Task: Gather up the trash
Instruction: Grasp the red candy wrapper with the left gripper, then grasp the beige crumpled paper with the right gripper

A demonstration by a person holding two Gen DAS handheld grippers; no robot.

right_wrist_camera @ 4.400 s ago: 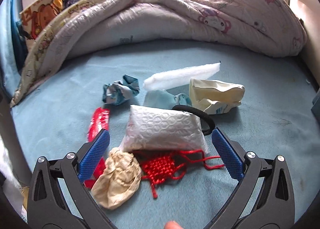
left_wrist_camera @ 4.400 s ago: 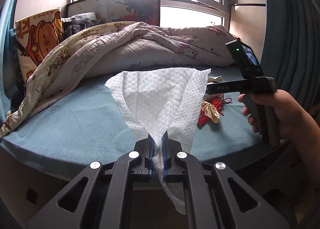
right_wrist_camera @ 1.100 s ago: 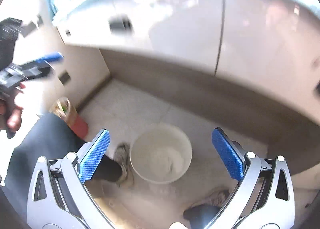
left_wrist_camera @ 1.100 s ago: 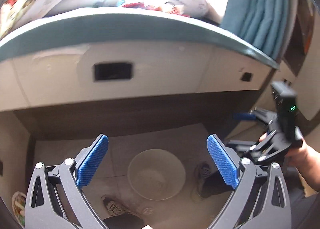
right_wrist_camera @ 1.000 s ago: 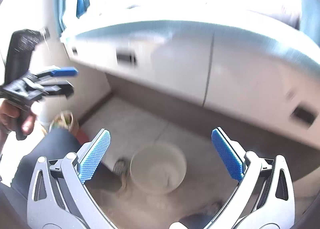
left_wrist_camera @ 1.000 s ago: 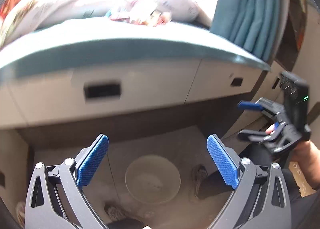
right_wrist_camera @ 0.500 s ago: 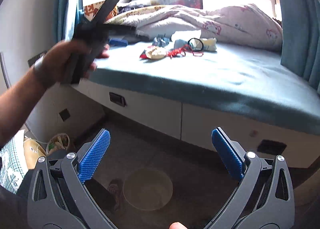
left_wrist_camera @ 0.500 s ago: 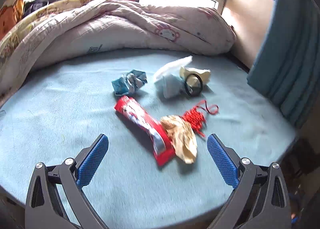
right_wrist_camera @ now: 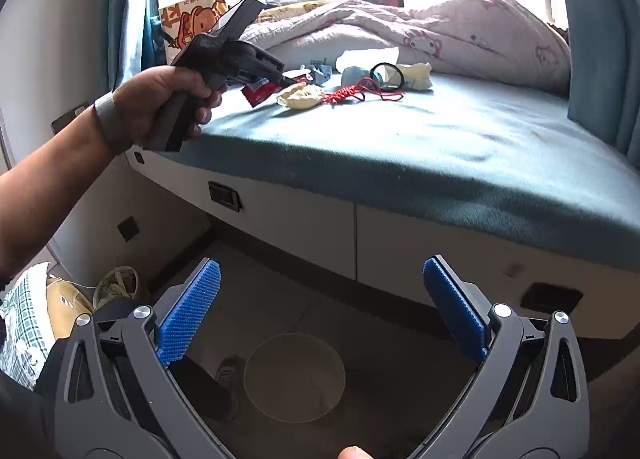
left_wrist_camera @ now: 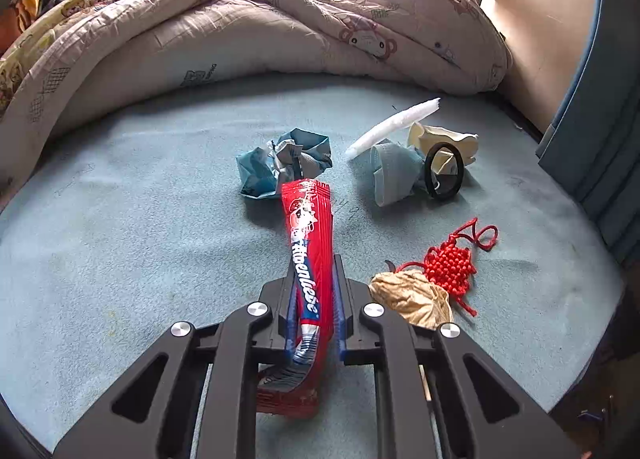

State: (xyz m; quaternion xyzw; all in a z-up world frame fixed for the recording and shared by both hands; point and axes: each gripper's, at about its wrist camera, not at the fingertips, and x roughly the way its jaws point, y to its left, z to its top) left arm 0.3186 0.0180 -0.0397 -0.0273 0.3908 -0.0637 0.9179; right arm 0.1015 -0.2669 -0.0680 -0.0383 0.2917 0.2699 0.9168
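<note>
Red wrapper (left_wrist_camera: 310,259) clamped in the left gripper (left_wrist_camera: 313,299), near the bed's (left_wrist_camera: 120,251) front edge.
Right gripper (right_wrist_camera: 320,311), fingers apart, hangs over the floor bin (right_wrist_camera: 294,377); several scraps remain on the bed.

The left wrist view sits low and close over the teal-covered bed (left_wrist_camera: 120,251), facing the rumpled pink quilt (left_wrist_camera: 280,27). The right wrist view hangs farther back beside the bed (right_wrist_camera: 460,147), facing the floor and bed front. Both share the scattered litter on the bed.
</note>
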